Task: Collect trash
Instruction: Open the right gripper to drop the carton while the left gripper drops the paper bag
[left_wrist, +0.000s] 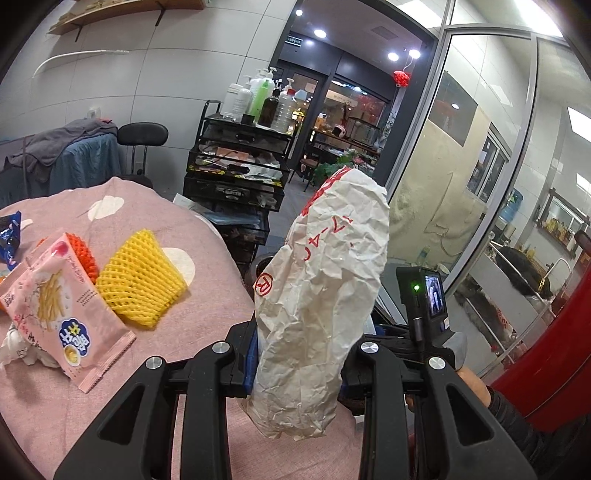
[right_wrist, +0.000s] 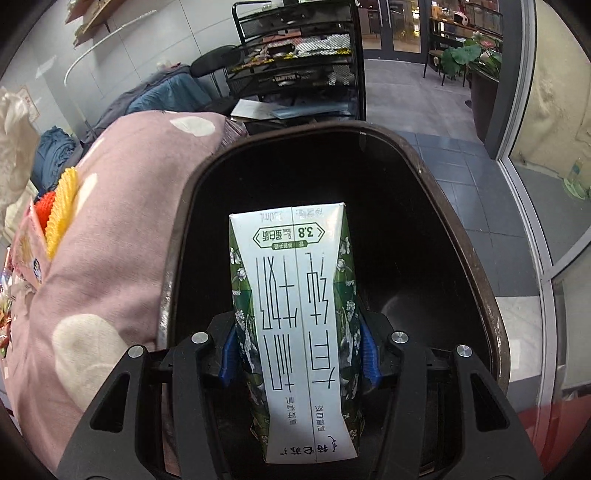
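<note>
A: Over the bin (right_wrist: 436, 206), the right hand-held gripper (right_wrist: 297, 354) has the carton (right_wrist: 295, 295) clamped between its blue pads (right_wrist: 367, 354), squeezing the carton's sides. Bin looks empty, dark inside, and sits right against the pink-covered bench (right_wrist: 110, 258).

B: So the drop is next?

A: My read, yes. The carton hangs inside the rim already. Open the jaws fully so it doesn't catch on a pad, and keep it off the near wall.

B: Left side?

A: The left hand-held gripper (left_wrist: 299, 354) is closed on a crumpled paper wrapper (left_wrist: 321, 295), gripped low so most of it stands up past the fingers. It's floppy and could snag on the rim; bring it well over the opening before letting go.

B: What's left?

A: On the bench: a pink snack bag (left_wrist: 66, 314), yellow net (left_wrist: 142, 280), orange net (left_wrist: 83, 254) and a blue packet (left_wrist: 11, 236) at the left edge. Task is partway at best.
</note>
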